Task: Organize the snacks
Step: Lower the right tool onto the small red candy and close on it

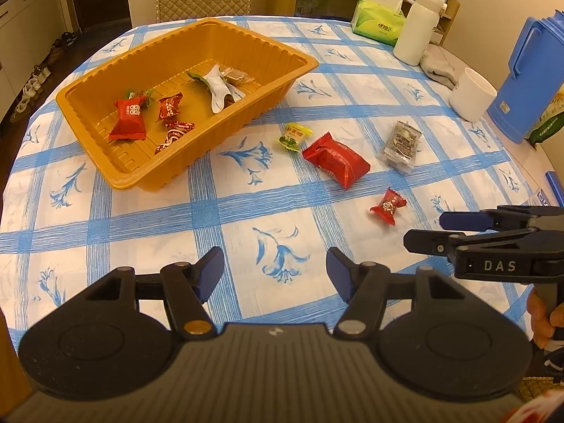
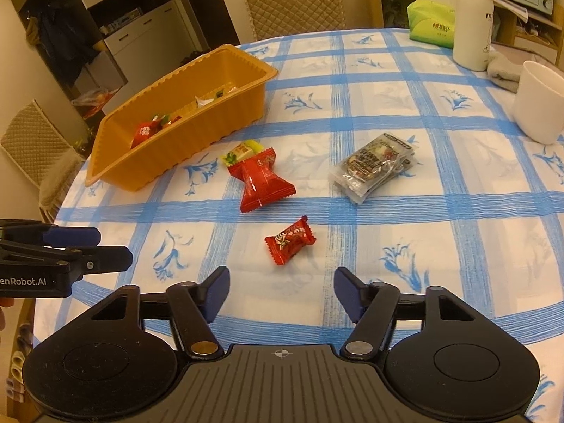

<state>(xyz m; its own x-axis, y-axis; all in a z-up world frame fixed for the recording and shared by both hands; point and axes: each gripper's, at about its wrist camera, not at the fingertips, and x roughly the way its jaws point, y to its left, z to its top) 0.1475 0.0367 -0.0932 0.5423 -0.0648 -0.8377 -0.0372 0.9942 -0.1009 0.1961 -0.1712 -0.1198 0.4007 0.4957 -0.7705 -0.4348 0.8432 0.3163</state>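
An orange tray (image 1: pixel 169 162) (image 2: pixel 176 148) stands at the left of the checked tablecloth and holds several wrapped snacks, among them a red pack (image 1: pixel 128 120) and a white wrapper (image 1: pixel 220 86). Loose on the cloth lie a yellow-green candy (image 1: pixel 294 135) (image 2: pixel 241 151), a large red pack (image 1: pixel 336 164) (image 2: pixel 262 181), a clear packet (image 1: pixel 402 146) (image 2: pixel 373 165) and a small red candy (image 1: pixel 387 206) (image 2: pixel 289 240). My right gripper (image 2: pixel 281 282) (image 1: pixel 426 230) hangs open just short of the small red candy, nothing between its fingers. My left gripper (image 1: pixel 275 268) (image 2: pixel 111 245) is open over bare cloth.
At the far right stand a white cup (image 1: pixel 472 93) (image 2: pixel 539 102), a white bottle (image 1: pixel 417 28) (image 2: pixel 470 17), a green tissue pack (image 1: pixel 379 21) (image 2: pixel 431 24), a grey cloth (image 1: pixel 439 67) and a blue container (image 1: pixel 532 77). Quilted chairs ring the round table.
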